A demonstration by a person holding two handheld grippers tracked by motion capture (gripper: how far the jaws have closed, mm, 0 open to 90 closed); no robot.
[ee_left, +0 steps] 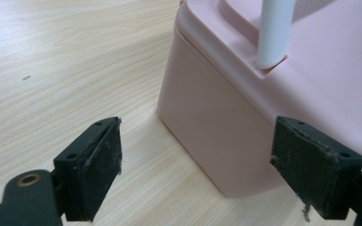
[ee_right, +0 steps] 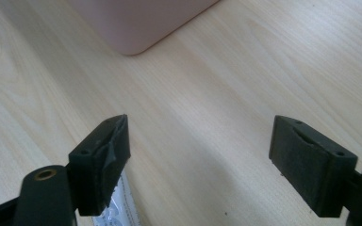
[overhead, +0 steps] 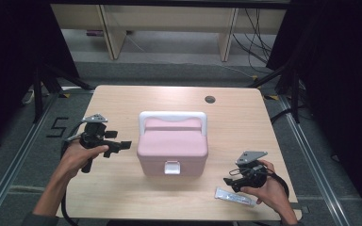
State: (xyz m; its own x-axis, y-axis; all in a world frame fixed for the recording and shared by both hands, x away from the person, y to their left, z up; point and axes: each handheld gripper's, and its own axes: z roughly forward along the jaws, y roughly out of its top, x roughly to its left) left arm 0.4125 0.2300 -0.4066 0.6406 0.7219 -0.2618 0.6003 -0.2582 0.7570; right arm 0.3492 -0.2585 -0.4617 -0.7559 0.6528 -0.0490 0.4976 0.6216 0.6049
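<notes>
A pink lidded box (overhead: 172,146) with a white handle (overhead: 172,115) and a white front latch (overhead: 172,167) stands shut at the middle of the wooden table (overhead: 122,103). My left gripper (overhead: 120,143) hovers just left of the box, open, nothing between its pads. In the left gripper view its jaws (ee_left: 195,160) frame the box's near corner (ee_left: 245,108) without touching it, and the handle's post (ee_left: 273,33) rises behind. My right gripper (overhead: 231,183) is open at the front right, just above a clear flat packet (overhead: 235,196). That packet (ee_right: 118,207) peeks out beside the right gripper's (ee_right: 198,160) left jaw.
A round cable hole (overhead: 210,99) sits near the table's far edge. Tripod legs (overhead: 42,84) stand on the floor at the left, and others (overhead: 290,80) at the right. Bare wood lies in front of the box and to both sides.
</notes>
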